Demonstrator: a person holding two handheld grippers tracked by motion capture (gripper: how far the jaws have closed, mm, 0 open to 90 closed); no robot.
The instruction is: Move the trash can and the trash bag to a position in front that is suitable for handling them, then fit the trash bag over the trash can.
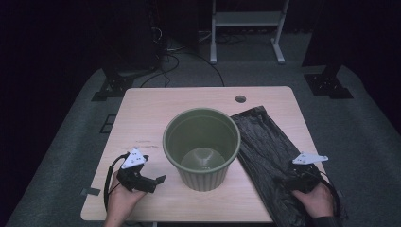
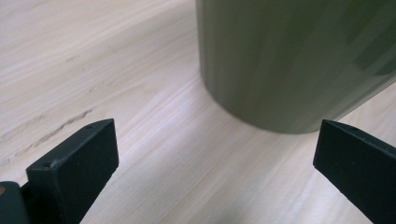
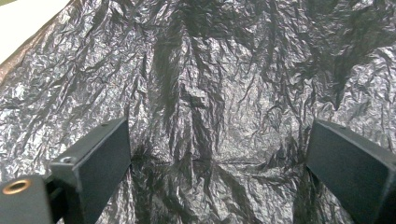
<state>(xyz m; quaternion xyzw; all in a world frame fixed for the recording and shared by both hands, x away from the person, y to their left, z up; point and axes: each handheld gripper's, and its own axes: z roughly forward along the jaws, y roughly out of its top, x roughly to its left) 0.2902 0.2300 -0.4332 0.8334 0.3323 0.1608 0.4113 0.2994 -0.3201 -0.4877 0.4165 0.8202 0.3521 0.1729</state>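
Note:
An olive-green bin [image 1: 202, 146] stands upright and empty in the middle of the light wooden table [image 1: 142, 113]. A crumpled black plastic bag [image 1: 265, 151] lies flat to the bin's right, reaching the table's front edge. My left gripper [image 1: 158, 180] rests on the table left of the bin, open, pointing at the bin's wall [image 2: 289, 60]. My right gripper [image 1: 279, 182] sits low over the bag's near end, open, with the wrinkled bag [image 3: 210, 93] spread under and between its jaws.
A round cable hole [image 1: 240, 99] lies near the table's far edge. Bare table stretches left of and behind the bin. Beyond the table, a white frame [image 1: 246, 23], cables and dark stands sit on the grey floor.

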